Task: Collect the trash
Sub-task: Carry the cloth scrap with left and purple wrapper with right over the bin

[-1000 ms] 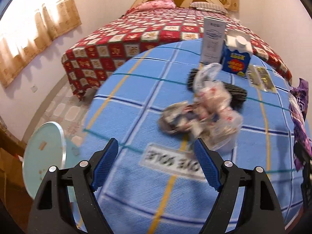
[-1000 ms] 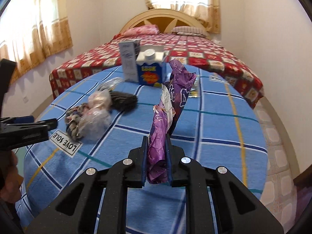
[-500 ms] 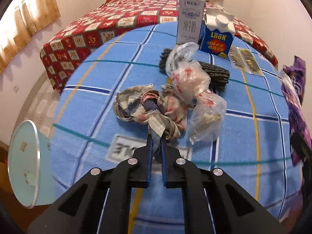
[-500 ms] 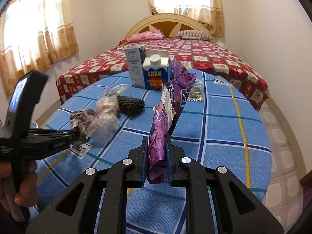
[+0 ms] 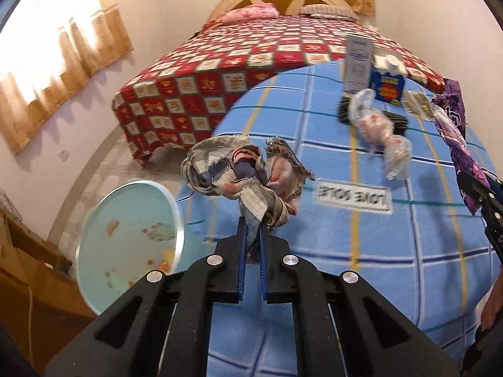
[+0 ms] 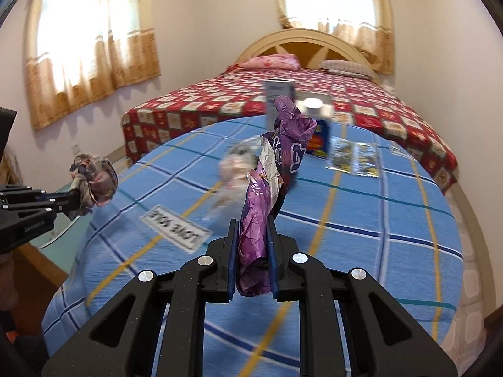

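**Both grippers hold trash above the blue table**

My left gripper (image 5: pixel 251 235) is closed on a bundle of rags (image 5: pixel 242 169). The blue pads pinch a strip of the cloth, and the rest of the bundle hangs free in front of the fingers, lifted off the table (image 5: pixel 361 251). In the right wrist view I see the same bundle (image 6: pixel 94 182) in the air beyond the left edge of the table, above a round pale green bin (image 5: pixel 125 238) that stands on the floor beside that edge. Inside the bin I can see some small orange and brown bits.

My right gripper (image 6: pixel 251 257) is closed on a purple wrapper (image 6: pixel 267 201). The wrapper stands up between the pads, crumpled, with its silver inner side partly showing.

On the table there is still a clear plastic bag (image 5: pixel 380 135), twisted, near the middle of the far half. Just behind it lies a dark comb-like thing (image 5: pixel 399 122); I cannot tell exactly what it is. At the far edge stand a white box (image 5: pixel 358 62) and a blue carton (image 5: pixel 388 81), upright and just beside each other. Near them, toward the right edge, lie two flat sachets (image 6: pixel 352 157). A white label (image 5: pixel 352 193) with printed letters is sewn on the blue cloth near the middle. Behind the table is a bed (image 6: pixel 283 94) with a red checked cover.
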